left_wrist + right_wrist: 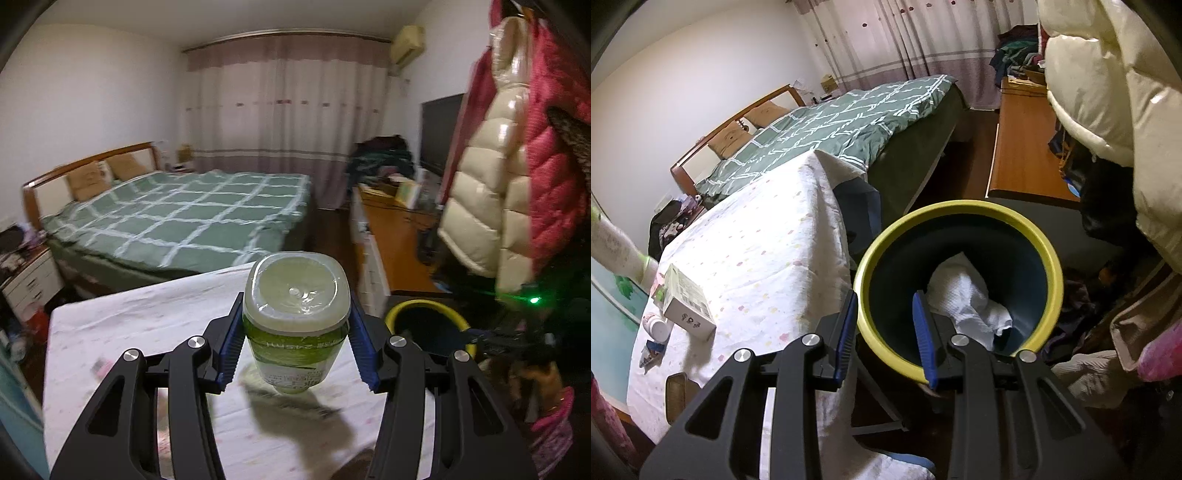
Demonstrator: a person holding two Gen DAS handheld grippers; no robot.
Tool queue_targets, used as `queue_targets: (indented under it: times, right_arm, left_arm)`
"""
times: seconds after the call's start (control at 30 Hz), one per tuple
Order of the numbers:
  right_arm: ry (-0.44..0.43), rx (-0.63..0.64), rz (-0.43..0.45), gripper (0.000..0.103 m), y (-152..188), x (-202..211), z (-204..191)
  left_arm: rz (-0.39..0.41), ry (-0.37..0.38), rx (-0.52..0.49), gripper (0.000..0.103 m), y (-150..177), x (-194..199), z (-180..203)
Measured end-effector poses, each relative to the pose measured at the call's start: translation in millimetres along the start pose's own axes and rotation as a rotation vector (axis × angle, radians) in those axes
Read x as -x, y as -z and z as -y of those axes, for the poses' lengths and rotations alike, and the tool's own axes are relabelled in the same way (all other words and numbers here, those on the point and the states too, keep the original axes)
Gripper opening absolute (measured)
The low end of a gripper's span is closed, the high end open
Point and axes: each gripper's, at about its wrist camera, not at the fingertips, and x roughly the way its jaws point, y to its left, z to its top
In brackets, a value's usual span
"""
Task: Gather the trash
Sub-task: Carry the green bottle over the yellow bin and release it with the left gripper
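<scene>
My left gripper (295,325) is shut on a clear plastic bottle (295,295) with a green label. The bottle hangs upside down, base towards the camera, above the table's white dotted cloth (129,325). Its blurred shape shows at the left edge of the right wrist view as the bottle (613,247). My right gripper (885,306) grips the near rim of the dark bin with a yellow rim (960,210), one pad outside the wall and one inside. The bin tilts towards me beside the table and holds a crumpled white tissue (964,299). From the left wrist the bin (428,314) lies to the right of the bottle.
On the cloth-covered table (768,243) lie a white and green box (687,310), a small white pill bottle (657,326), a wrapper (650,350) and a brown object (676,395). A green bed (184,218) lies behind, a wooden desk (1023,147) at right, and hanging padded jackets (517,166) are close by.
</scene>
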Motion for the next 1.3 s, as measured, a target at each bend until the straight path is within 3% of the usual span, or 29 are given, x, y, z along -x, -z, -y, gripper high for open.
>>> queue_targets:
  times: [0.27, 0.53, 0.7, 0.83, 0.93, 1.07, 1.3]
  right_arm:
    - [0.050, -0.038, 0.023, 0.030, 15, 17, 24]
    - [0.070, -0.088, 0.004, 0.030, 38, 26, 52]
    - [0.077, -0.115, 0.004, 0.030, 46, 32, 66]
    - [0.094, -0.127, 0.000, 0.032, 48, 34, 73]
    - [0.104, -0.126, -0.002, 0.036, 50, 33, 74]
    - [0.101, -0.115, -0.003, 0.036, 51, 33, 70]
    - [0.079, -0.057, -0.016, 0.036, 53, 26, 41]
  left_arm:
    - [-0.012, 0.187, -0.088, 0.052, -34, -44, 85]
    - [-0.156, 0.364, -0.178, 0.052, -30, -134, 196]
    - [-0.253, 0.390, -0.202, 0.052, -7, -189, 236]
    - [-0.314, 0.366, -0.212, 0.054, 9, -228, 260]
    - [-0.287, 0.325, -0.198, 0.074, 10, -232, 257]
    - [-0.235, 0.306, -0.171, 0.077, -1, -209, 237]
    - [-0.106, 0.249, -0.112, 0.089, -14, -118, 167]
